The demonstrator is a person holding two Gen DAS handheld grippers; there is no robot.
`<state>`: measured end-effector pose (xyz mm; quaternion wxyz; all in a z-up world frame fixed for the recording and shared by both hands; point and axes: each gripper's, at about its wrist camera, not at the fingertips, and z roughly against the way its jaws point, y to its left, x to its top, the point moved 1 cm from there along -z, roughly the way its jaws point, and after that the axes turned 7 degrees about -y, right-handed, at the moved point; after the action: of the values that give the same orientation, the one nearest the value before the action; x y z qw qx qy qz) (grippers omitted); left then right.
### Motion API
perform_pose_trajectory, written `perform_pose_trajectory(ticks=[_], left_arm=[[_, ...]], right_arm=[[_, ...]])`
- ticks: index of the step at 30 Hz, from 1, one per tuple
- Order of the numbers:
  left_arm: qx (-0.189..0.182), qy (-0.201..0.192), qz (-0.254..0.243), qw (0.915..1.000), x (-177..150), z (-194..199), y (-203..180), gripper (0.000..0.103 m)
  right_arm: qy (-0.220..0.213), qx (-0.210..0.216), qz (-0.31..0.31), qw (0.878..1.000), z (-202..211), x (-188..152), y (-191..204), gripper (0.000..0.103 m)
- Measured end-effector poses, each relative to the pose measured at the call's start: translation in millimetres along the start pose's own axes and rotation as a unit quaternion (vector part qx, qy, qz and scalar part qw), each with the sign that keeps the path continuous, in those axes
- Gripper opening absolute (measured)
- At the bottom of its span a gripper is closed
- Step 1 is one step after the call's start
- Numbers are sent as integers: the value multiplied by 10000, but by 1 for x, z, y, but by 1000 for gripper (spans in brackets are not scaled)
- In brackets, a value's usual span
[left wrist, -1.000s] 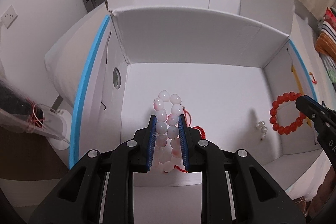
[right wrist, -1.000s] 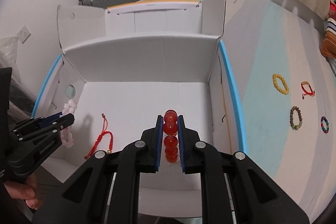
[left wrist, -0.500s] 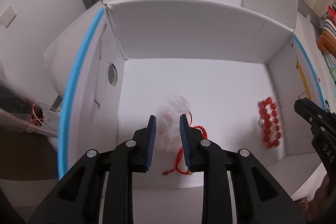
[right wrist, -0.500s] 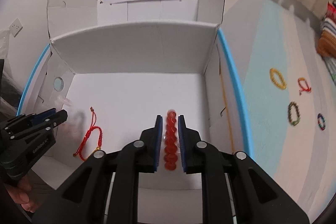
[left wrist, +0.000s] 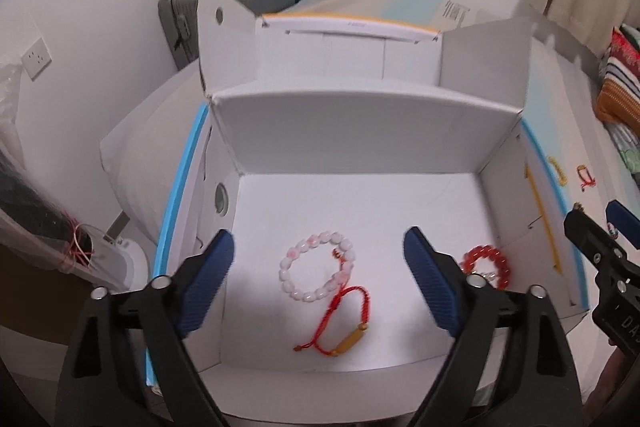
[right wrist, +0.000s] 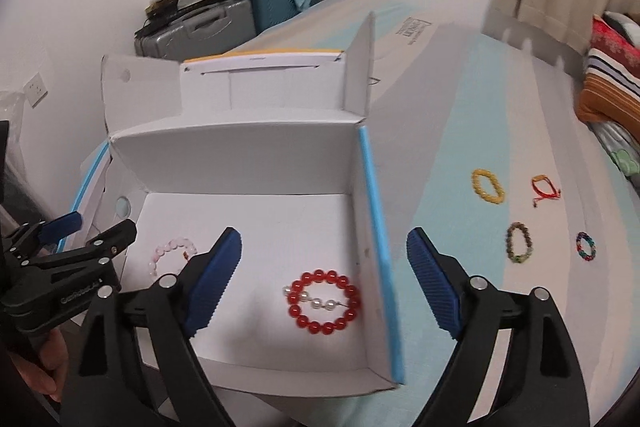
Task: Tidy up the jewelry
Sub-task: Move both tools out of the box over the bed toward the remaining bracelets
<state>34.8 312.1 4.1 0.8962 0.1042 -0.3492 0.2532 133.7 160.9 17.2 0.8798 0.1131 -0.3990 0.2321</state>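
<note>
Inside the white box point(left wrist: 360, 131), the pink bracelet point(left wrist: 318, 265) and red bracelet point(right wrist: 324, 301) lie loose on the floor (well apart); the left gripper point(left wrist: 320, 287) and right gripper point(right wrist: 324, 287) have just been opening, jaws wide, nothing between them.

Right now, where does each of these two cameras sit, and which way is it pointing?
Left wrist view: sits on the left gripper, looks down into the white box at the pink bracelet; its own open fingers show.
Right wrist view: sits on the right gripper, looks down at the box's right side, the red bracelet and the bed; a hand shows.
Shared: box, both bracelets, each other's gripper.
</note>
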Motion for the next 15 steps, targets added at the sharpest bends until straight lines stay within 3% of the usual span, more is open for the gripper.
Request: perform_pose_trajectory(ticks=[5, 15], left_arm=[[-21, -133, -33, 9999, 5, 9, -14, 97], [-302, -431, -219, 9984, 10, 33, -54, 97]], right_arm=[[-132, -115, -113, 9998, 13, 0, -20, 94], [-338, -151, -338, 9987, 38, 0, -51, 95]])
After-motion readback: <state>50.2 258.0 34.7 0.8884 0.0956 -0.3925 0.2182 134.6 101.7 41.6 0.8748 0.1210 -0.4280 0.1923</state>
